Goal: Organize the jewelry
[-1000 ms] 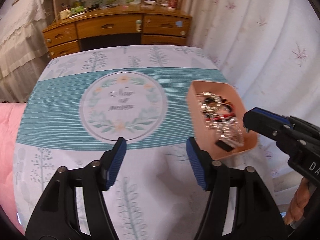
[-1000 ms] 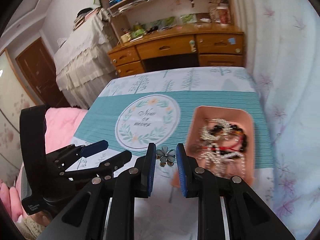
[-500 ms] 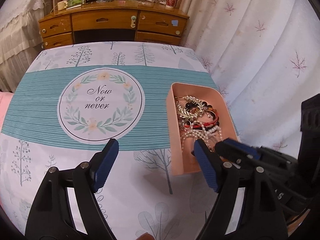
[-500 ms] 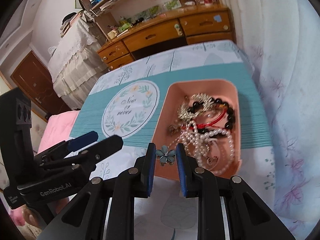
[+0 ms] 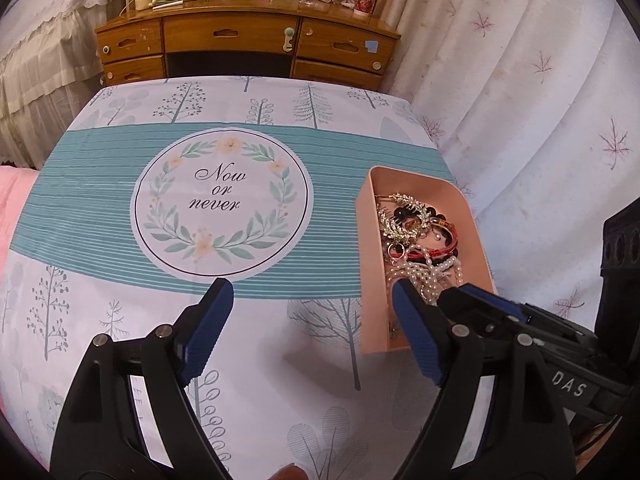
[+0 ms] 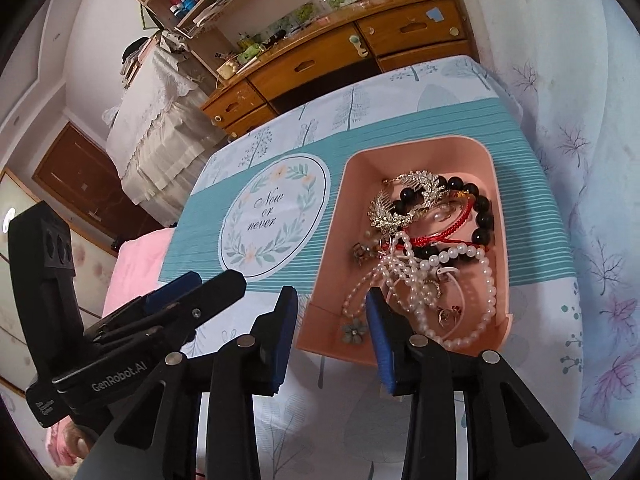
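Note:
A pink tray (image 6: 498,216) sits at the table's right side; it also shows in the left wrist view (image 5: 370,280). It holds a pearl necklace (image 6: 404,276), a black bead bracelet (image 6: 482,216), a gold leaf comb (image 6: 404,200) and a red cord. A small grey flower brooch (image 6: 354,332) lies in the tray's near left corner. My right gripper (image 6: 332,332) is open and empty just above that corner. My left gripper (image 5: 312,332) is open and empty over the tablecloth, left of the tray.
The table (image 5: 120,216) has a teal and white cloth with a "Now or never" wreath (image 5: 222,204). A wooden desk with drawers (image 5: 244,44) stands behind it. A white curtain (image 5: 540,100) hangs on the right.
My right gripper has opened and let go of the flower brooch, which now lies in the tray. Both grippers have moved closer over the tray's near end.

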Available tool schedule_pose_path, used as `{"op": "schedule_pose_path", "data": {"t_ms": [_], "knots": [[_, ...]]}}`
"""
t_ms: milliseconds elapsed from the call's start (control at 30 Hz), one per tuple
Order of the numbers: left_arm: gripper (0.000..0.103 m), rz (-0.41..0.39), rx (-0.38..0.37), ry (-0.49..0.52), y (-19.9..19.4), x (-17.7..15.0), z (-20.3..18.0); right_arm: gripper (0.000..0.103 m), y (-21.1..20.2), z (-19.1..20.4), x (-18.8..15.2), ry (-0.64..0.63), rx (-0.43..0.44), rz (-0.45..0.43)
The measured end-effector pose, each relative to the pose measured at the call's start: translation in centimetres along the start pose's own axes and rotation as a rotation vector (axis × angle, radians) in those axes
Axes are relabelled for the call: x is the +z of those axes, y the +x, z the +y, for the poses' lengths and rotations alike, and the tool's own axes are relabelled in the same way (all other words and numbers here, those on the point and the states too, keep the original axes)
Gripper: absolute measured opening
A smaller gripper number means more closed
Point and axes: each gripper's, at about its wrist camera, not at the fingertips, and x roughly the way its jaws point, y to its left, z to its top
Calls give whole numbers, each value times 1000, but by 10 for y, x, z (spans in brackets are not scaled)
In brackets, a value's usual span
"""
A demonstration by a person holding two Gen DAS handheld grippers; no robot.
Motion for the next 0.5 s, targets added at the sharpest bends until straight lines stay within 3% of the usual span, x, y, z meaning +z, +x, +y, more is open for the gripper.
{"op": "schedule_pose_path", "data": {"t_ms": [500], "knots": [[80, -44, 13, 47, -35, -23, -4, 36, -42, 32, -19, -78, -87, -92]]}}
